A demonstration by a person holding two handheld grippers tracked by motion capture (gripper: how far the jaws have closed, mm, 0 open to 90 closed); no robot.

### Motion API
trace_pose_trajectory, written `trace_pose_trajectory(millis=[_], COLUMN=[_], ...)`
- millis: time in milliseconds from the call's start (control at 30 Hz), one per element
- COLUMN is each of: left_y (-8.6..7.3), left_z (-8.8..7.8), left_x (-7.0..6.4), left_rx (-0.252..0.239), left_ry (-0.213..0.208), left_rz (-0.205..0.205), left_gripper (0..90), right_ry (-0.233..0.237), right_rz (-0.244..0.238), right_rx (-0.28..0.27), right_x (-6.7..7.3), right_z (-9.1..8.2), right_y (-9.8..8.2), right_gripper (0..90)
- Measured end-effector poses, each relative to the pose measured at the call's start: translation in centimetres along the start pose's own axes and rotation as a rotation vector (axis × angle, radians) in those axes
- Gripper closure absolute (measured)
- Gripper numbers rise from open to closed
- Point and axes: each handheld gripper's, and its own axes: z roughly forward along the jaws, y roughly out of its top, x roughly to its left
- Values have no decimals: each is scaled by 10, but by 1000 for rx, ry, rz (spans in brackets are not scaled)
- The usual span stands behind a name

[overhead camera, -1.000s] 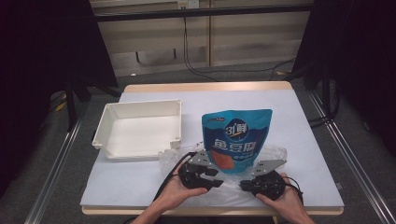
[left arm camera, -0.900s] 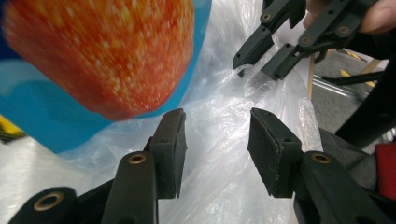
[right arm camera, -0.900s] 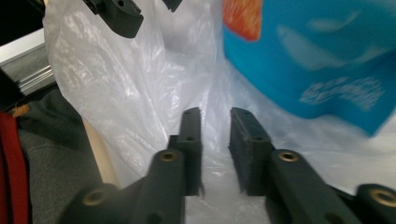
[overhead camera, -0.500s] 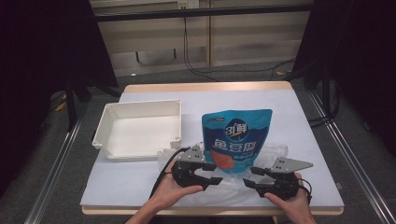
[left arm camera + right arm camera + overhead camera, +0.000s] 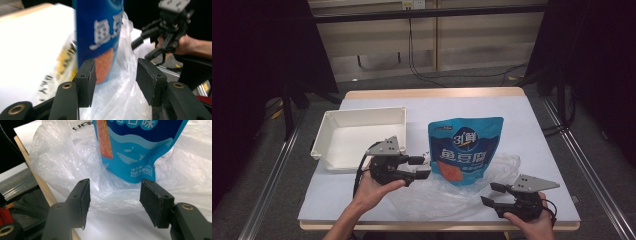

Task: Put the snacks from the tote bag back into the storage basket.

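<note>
Black jaws are standing apart on both of my grippers. My left gripper point(image 5: 424, 167) is hovering at the left edge of the blue pouch point(image 5: 465, 150), and its jaws are gaping roughly half way. In the left gripper view the pouch's lower corner and the clear plastic bag point(image 5: 122, 82) are showing between the pads, but I cannot tell whether either pad is touching them. My right gripper point(image 5: 493, 195) is sitting near the front right corner of the table point(image 5: 532, 120), and its jaws have just been opening. In the right gripper view they are standing wide with nothing pressed between them, the crumpled bag and the pouch's bottom edge point(image 5: 135, 162) lying just beyond the pads.

Outward from the tools, the blue pouch is lying flat near the middle of the white table top, its printed face up and its orange patch toward my left gripper. Its lower end is resting on the clear plastic bag point(image 5: 492, 175), which is spreading out under it toward the table's front edge and toward my right gripper. Farther left, the white tray point(image 5: 327, 150) is sitting near the table's left side, just behind my left hand point(image 5: 372, 187) and apart from the pouch. My right hand point(image 5: 532, 225) is gripping its tool at the table's front edge.
</note>
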Motion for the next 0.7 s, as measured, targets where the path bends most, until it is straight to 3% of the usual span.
trace_pose_trajectory(millis=[133, 167, 300, 367, 433, 700], left_y=[11, 13, 23, 27, 30, 46], left_z=[-10, -11, -16, -17, -17, -8], left_x=[5, 6, 13, 17, 19, 26], left_rx=[-14, -22, -46, -27, -14, -4], left_ry=[16, 8, 40, 46, 77, 44], left_rz=[21, 22, 45, 57, 56, 95], left_gripper=[453, 462, 478, 493, 514, 517], right_ry=[1, -2, -1, -3, -2, 10], right_rz=[-3, 2, 10, 14, 14, -1], right_rx=[12, 14, 5, 6, 8, 8], right_x=[1, 1, 2, 2, 3, 3], right_z=[4, 5, 5, 6, 7, 8], right_y=[-2, -2, -2, -1, -1, -1], right_gripper=[406, 404, 398, 394, 392, 390])
